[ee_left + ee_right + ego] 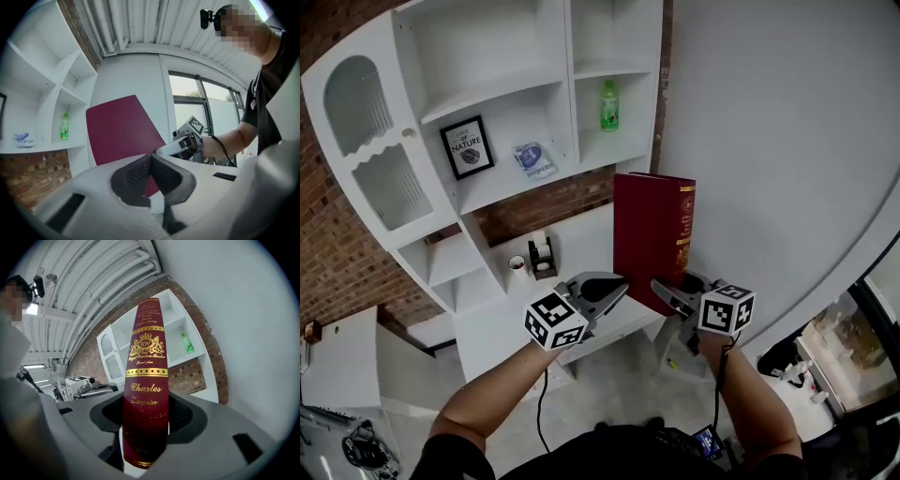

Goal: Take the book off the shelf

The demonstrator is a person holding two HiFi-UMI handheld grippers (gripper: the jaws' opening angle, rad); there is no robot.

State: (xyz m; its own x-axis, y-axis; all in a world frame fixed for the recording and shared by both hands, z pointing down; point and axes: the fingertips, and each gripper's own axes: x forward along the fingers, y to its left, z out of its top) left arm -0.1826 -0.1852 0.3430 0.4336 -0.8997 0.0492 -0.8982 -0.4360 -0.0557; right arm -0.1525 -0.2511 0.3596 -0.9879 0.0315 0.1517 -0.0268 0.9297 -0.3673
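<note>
Starting closest in: two handheld grippers, one per hand. Right gripper clamped on the dark red hardback book with gold lettering, pads squeezing both covers low down, spine facing back into the gripper. Probably pinched over the spine like that for the firmest hold on something this tall.

Left gripper with jaws together, nothing between them, tip just beside the book's lower left edge. Guessing a steadying hand against tipping, given the single low pinch on the other side. Can't confirm actual contact, though.

Book itself: upright, up in the air in front of the white ledge, clear of every compartment. Pretty much off the shelf by the look of it.

Further back, on that ledge: one small white cup and one little black holder, tucked toward the rear.

Higher up in the white wooden shelf unit: one black-framed print propped facing out for display, plus one blue-and-white packet in the same compartment. One green plastic bottle standing alone in the narrow right-hand compartment.

Behind everything, red brick wall. No second book in sight anywhere.
</note>
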